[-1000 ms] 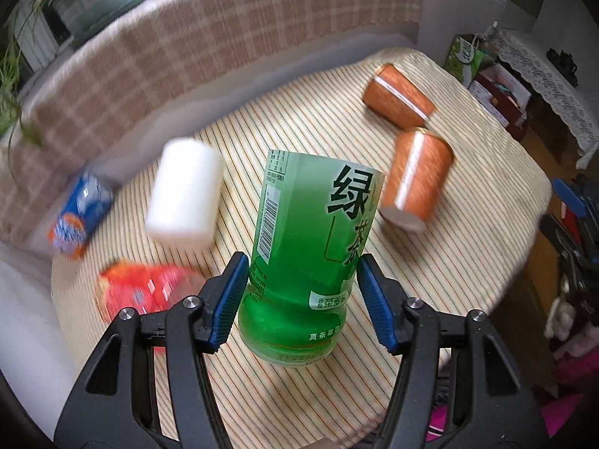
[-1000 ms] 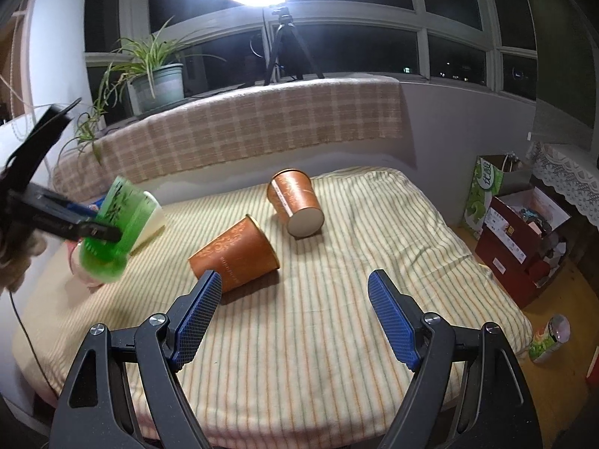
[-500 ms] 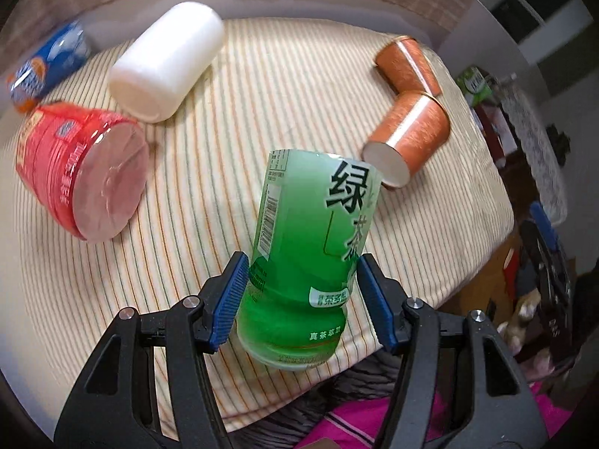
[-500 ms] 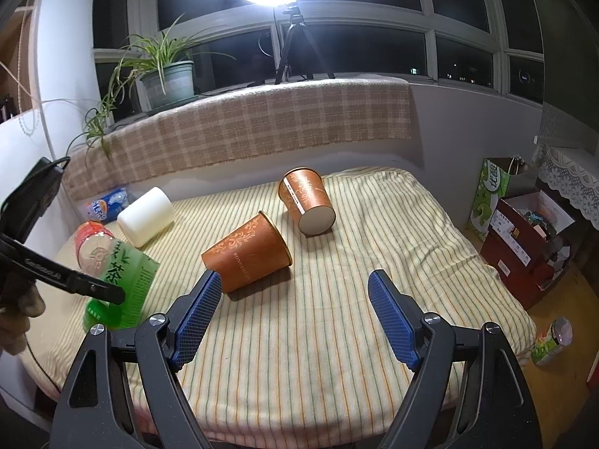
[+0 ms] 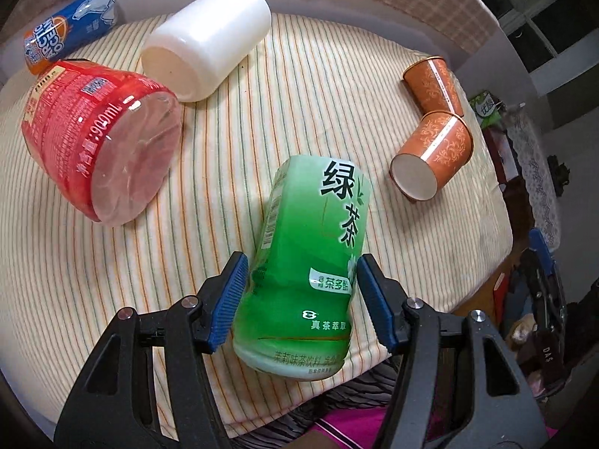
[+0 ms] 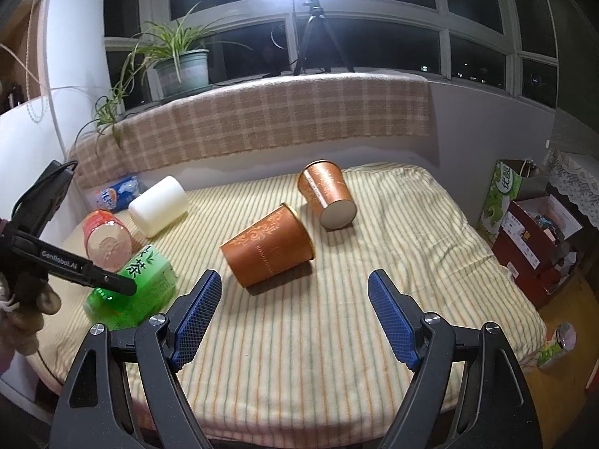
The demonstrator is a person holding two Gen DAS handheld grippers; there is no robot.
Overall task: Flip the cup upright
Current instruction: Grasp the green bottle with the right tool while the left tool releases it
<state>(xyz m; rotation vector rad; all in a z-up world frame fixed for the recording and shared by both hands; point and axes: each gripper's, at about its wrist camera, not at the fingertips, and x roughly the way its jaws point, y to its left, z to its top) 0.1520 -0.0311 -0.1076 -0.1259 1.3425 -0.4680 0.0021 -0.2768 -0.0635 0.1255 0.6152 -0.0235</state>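
Green cup (image 5: 310, 262), cut from a tea bottle, sits tilted near the front-left edge of the striped tabletop (image 5: 299, 93); judged best set base-down and level before release, clear of the red bottle (image 5: 101, 142). Left gripper (image 5: 299, 292) pinches its lower body between blue pads (image 5: 228, 295) (right gripper (image 6: 295, 318) spread, empty).

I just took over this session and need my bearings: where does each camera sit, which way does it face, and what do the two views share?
Left wrist: on the left gripper, looking steeply down at the striped tabletop; its own blue-padded fingers flank the green tea cup.
Right wrist: on the right gripper, facing across the table toward the window; its open fingers show, holding nothing, plus the left gripper and the person's hand.
Shared: green tea cup, two orange paper cups, white cup, red bottle.
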